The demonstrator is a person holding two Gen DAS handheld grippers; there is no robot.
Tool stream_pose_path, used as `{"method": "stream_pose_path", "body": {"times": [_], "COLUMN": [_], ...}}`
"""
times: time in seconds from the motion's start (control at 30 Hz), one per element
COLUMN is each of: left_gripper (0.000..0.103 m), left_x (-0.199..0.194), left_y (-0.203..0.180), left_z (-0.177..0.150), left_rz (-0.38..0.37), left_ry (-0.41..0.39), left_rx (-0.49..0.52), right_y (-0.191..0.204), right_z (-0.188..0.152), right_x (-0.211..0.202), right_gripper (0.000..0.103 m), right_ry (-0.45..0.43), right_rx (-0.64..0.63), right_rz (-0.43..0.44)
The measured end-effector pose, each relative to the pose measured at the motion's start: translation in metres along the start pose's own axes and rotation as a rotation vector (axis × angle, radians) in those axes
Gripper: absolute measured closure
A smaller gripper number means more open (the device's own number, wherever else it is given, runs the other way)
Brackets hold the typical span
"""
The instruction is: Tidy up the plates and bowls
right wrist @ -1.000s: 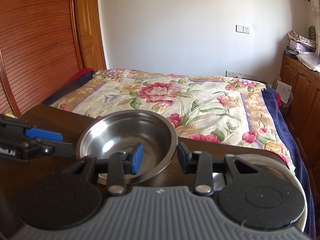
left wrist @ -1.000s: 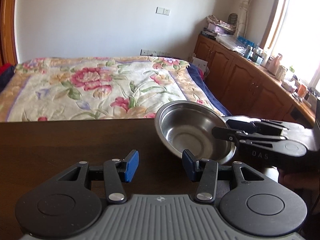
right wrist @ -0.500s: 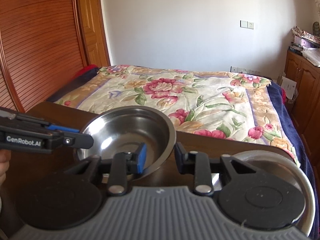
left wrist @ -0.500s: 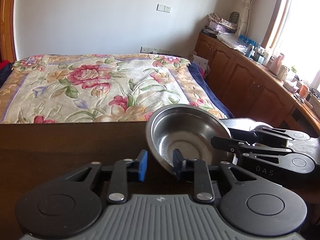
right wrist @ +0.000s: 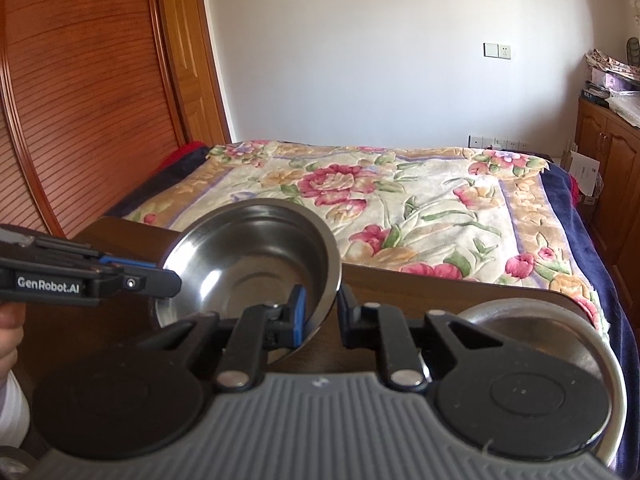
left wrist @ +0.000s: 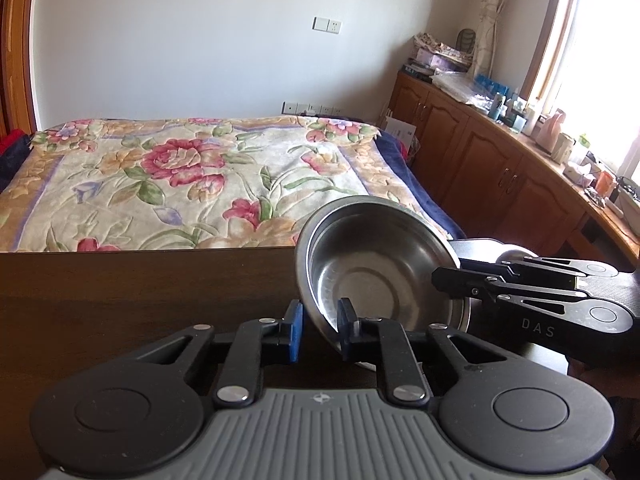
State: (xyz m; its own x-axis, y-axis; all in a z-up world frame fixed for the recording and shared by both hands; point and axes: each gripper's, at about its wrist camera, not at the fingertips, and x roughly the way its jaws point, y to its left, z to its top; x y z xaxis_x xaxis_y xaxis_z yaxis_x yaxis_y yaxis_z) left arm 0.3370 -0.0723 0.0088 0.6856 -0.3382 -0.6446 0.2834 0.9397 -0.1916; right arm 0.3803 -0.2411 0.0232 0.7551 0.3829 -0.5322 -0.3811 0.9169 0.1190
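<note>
Both grippers clamp steel bowl rim, bowl tilted.

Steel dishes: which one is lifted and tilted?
The deep stainless steel bowl, gripped at opposite rims by both grippers; the flat steel plate lies on the table.

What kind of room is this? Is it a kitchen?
Most likely a bedroom, not a kitchen. A bed with a flowered blanket fills the middle, wooden cupboards run under the window, and the steel bowl is held above a dark wooden table.

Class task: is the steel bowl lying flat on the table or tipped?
Tipped: the steel bowl leans, its rim pinched by both grippers.
</note>
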Motion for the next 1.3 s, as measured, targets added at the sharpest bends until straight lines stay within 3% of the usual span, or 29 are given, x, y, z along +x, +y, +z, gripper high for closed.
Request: {"method": "stream_pose_path", "body": {"times": [0.83,1.3], "left_gripper": [0.083,0.083], "left_x": [-0.11,-0.144], "left_y": [-0.025,-0.025], "left_z": [-0.027,-0.069], "left_rz": [-0.072,-0.108], "left_ry": [-0.151,-0.15], "left_rx": [0.055,0.067], "right_y": [0.026,0.047], "right_z": [-0.008,-0.033], "right_x": [-0.077,-0.108], "right_gripper": [0.084,0.084], "right_ry": [-0.114,-0.104], "right_rx": [0.048,0.026], "right_rz": [0.062,0.054]}}
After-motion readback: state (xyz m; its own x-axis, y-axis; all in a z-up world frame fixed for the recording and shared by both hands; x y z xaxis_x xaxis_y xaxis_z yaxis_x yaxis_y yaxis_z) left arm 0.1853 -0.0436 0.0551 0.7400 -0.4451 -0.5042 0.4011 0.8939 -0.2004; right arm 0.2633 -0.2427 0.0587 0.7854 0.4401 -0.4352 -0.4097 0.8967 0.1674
